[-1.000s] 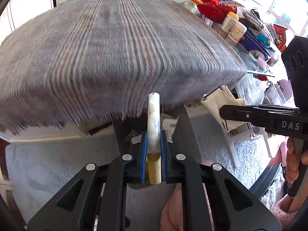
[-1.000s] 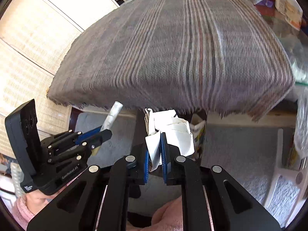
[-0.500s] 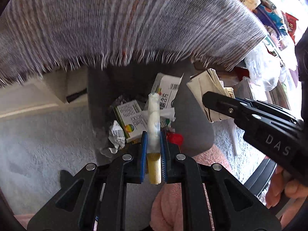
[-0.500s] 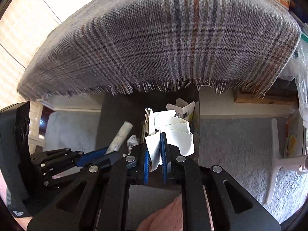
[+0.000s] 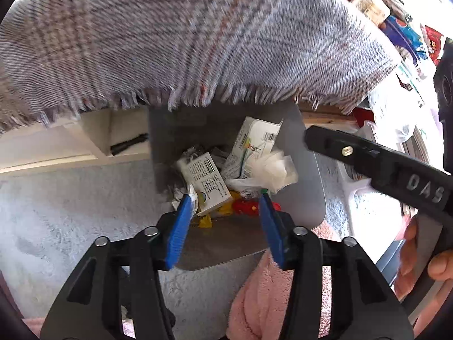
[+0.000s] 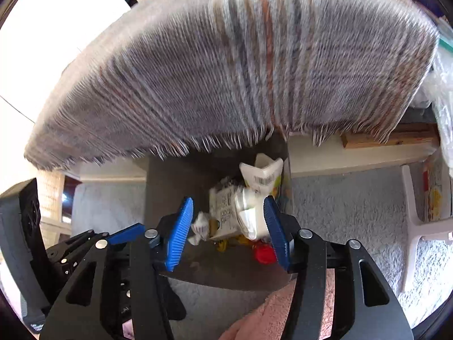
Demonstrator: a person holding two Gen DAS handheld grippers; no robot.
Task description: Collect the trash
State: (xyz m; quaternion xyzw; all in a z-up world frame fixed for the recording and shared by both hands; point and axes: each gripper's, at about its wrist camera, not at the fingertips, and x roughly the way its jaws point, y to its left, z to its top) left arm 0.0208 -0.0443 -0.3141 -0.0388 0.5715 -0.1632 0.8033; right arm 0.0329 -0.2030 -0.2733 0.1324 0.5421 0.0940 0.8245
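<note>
trash, mixed lot: it lies in the grey bin (image 5: 307, 175) on the floor under the fringed plaid cloth (image 5: 198, 42), straight below both your tongs.

nearest to you: left gripper (image 5: 223, 221), jaws opening, nothing between the blue pads. right gripper (image 6: 226, 228), jaws likewise opening; crumpled white paper (image 6: 249, 212) sits in the gap, touching the right-hand pad, but not pinched.

in the bin, near side: red cap (image 6: 264, 255), small, hard, likely slippery; pinch it across the rim. yellow scraps, too small to tell.

middle: printed carton (image 5: 208, 182), light, crushable card; take it by an edge. wad of clear film (image 5: 276, 170), soft, near weightless; it will likely cling to your pads.

far side: barcode box (image 5: 256, 138), upright against the wall, stiff enough to grip by its top flap.
</note>
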